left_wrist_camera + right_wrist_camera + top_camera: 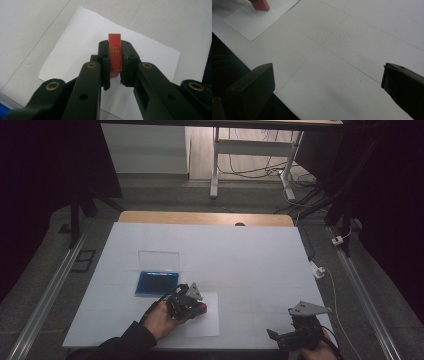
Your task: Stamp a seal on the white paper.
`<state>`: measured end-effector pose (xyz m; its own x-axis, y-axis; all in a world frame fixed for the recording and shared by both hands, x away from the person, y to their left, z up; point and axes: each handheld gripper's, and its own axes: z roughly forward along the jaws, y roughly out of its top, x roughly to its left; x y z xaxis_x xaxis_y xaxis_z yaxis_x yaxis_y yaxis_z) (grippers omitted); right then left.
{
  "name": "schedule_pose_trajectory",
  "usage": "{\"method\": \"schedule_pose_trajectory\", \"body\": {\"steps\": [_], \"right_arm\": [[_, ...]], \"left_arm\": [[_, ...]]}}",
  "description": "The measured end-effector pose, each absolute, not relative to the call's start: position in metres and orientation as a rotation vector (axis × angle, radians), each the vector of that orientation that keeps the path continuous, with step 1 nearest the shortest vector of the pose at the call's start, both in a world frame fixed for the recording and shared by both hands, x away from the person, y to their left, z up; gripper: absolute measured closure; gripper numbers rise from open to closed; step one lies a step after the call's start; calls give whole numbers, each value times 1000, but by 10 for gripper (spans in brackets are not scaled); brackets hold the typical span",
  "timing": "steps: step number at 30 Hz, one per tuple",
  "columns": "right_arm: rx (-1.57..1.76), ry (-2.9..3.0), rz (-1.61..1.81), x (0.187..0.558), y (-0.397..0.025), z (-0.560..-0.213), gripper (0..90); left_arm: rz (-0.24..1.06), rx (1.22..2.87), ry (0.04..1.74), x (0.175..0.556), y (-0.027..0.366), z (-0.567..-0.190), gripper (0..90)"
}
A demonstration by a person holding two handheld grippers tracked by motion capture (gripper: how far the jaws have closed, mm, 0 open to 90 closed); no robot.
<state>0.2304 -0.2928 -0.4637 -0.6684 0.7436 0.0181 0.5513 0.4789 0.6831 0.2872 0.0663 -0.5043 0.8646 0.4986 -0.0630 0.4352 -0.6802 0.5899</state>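
High view has the left gripper [194, 304] sitting low over a white paper sheet [209, 326] near the front edge of the table [240, 250], and that sheet is the landmark for everything else. From the left gripper view its jaws are pinched on a small red block [115, 53] with a gold-lined pattern on its face, maybe a stamp or a seal, but it's too dim to say for sure. The block stands upright between the pads, long axis running up and away from the camera, bottom end right at the paper or just above it; I can't tell if it's actually touching. Behind the sheet and off to its left is a blue tray with an open clear lid [156, 281], possibly an ink pad. The right gripper [295, 336] is well off to the right of the sheet by the table's front edge, jaws spread wide with nothing between them. So the left hand is the one that matters: whatever comes next looks like a straight push down onto the sheet.
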Motion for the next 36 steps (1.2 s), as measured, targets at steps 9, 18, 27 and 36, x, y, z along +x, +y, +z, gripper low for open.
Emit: {"method": "schedule_pose_trajectory", "body": {"steps": [9,18,27,36], "right_arm": [[1099,2449,976,231,-292,-464,0],[1099,2450,975,231,-292,-464,0],[1093,2454,968,231,-292,-464,0],[1090,2455,962,231,-292,-464,0]], "left_arm": [[57,2359,725,292,73,-508,801],[176,2418,694,282,63,-505,801],[230,2440,690,277,58,-504,801],[61,2359,752,291,71,-508,801]]}}
